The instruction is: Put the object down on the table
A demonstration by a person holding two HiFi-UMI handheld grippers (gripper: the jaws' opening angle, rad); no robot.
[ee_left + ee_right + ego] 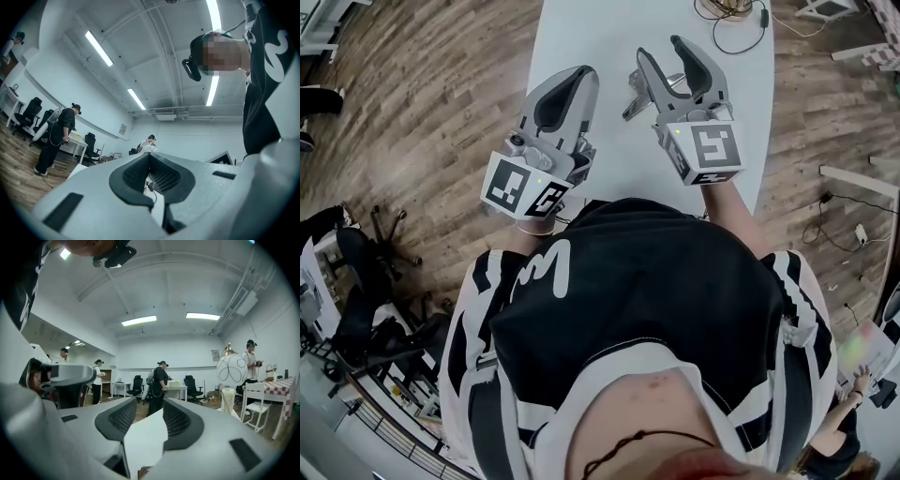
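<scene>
A small grey metal object (639, 97) lies on the white table (581, 37), just beside and below the left jaw of my right gripper (663, 49). That gripper is held above the table with its jaws apart and nothing between them. In the right gripper view only the table top shows through the gap of the right gripper (145, 406). My left gripper (577, 75) hangs over the table's left part, jaws together and empty. In the left gripper view the pads of the left gripper (150, 157) meet at the tip. The object shows in neither gripper view.
Coiled cables (736, 19) lie at the table's far end. Wooden floor surrounds the table, with black office chairs (356, 272) at the left. The person's torso covers the near table edge. Other people (159, 380) stand among desks and chairs in the room.
</scene>
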